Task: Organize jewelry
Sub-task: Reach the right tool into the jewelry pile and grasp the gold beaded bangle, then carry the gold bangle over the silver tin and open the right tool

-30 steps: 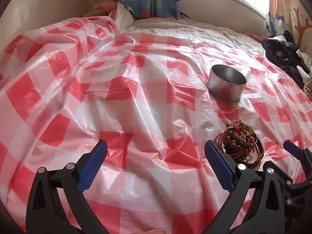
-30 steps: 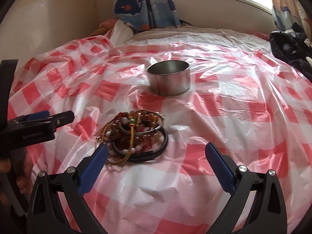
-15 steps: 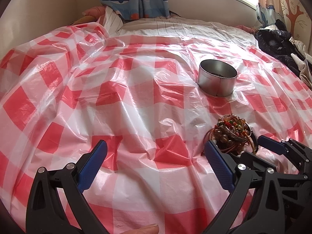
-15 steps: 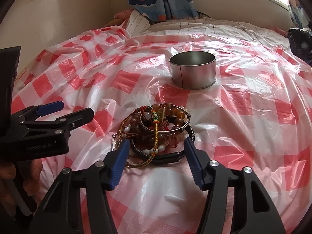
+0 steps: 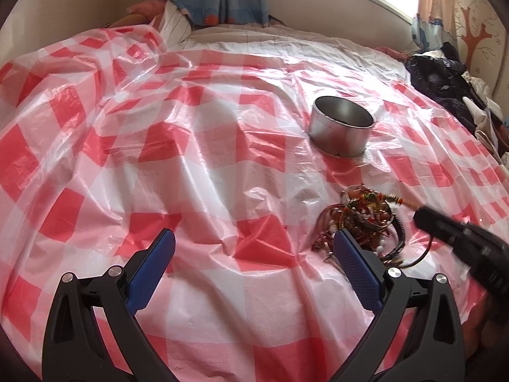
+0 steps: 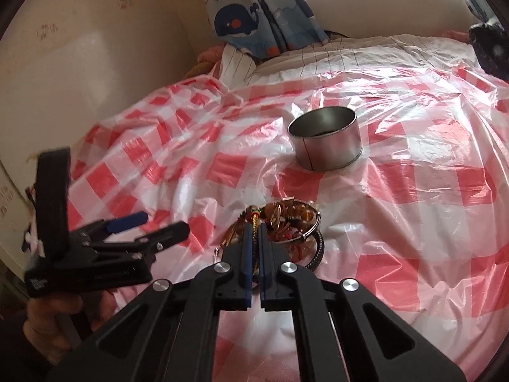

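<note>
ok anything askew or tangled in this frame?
Yes: the jewelry pile is one knotted heap on the checkered sheet, strands splayed out. The right gripper has just closed on a gold-beaded strand still snarled in it. The tin sits slightly tilted.

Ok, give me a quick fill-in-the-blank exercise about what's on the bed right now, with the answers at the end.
1. The right gripper is ____ on a gold braided cord from the jewelry pile.
2. The left gripper has its jaws ____, holding nothing.
3. The round metal tin stands ____ the pile, on the checked plastic sheet.
4. The sheet's squares are white and ____.

Answers: shut; open; beyond; red
</note>
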`<state>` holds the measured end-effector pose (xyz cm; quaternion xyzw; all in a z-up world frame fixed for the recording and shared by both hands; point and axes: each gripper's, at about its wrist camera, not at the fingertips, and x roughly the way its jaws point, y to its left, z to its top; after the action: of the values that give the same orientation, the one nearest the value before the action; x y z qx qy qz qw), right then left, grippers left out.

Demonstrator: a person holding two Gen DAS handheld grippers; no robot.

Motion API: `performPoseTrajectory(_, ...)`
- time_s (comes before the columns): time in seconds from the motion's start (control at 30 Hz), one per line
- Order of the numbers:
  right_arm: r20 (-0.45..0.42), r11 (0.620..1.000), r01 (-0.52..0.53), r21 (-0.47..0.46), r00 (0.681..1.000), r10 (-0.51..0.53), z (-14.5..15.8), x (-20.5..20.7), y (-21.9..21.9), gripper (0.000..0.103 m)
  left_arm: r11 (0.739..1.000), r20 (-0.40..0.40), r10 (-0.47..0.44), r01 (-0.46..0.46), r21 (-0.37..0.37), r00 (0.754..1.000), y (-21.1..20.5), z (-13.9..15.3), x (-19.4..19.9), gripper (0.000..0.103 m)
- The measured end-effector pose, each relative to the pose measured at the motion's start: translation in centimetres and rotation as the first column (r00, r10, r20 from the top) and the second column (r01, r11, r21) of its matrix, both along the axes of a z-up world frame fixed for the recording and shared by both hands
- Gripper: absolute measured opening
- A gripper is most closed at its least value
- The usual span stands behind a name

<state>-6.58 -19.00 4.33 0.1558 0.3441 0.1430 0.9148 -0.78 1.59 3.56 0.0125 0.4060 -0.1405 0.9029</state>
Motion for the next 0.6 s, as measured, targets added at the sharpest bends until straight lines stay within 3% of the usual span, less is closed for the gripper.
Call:
performPoseTrajectory(0.13, 0.057, 0.995, 0.045, 0.086, 0.997, -0.05, 2.0, -0.7, -2.5, 0.004, 0.997, 0.031, -0.08, 0.08, -0.003, 0.996, -1.4, 0.3, -0.3, 0.094)
performPoseTrajectory(0.2, 0.071, 0.994, 0.067, 0.091, 0.995, -0.073, 2.7, -0.9, -3.3, 0.004, 0.991, 0.031, -0.124, 0.125, -0.036, 0.992, -2.1, 0.5, -0.3, 0.088)
performPoseTrajectory(0.33, 0.053, 0.988, 0.094, 0.122, 0.993, -0.101, 2.1, -0.8, -4.6, 0.004, 0.975, 0.064, -0.211, 0.214, -0.054, 0.975, -4.0, 1.3, -0.5, 0.086)
performPoseTrajectory(0.43, 0.035, 0.985, 0.091, 0.145, 0.995, -0.097, 1.4, -0.6, -4.9, 0.004, 0.967, 0.048, -0.251, 0.252, -0.033, 0.967, -5.9, 1.1, 0.0, 0.075)
performPoseTrajectory(0.53, 0.031, 0.982, 0.092, 0.163, 0.995, -0.099, 1.2, -0.7, -5.3, 0.004, 0.955, 0.016, -0.295, 0.295, -0.039, 0.955, -7.6, 0.3, 0.9, 0.051)
performPoseTrajectory(0.6, 0.02, 0.979, 0.098, 0.177, 0.994, -0.103, 0.9, -0.7, -5.6, 0.004, 0.948, -0.009, -0.319, 0.319, -0.009, 0.948, -9.0, -0.5, 1.3, 0.027)
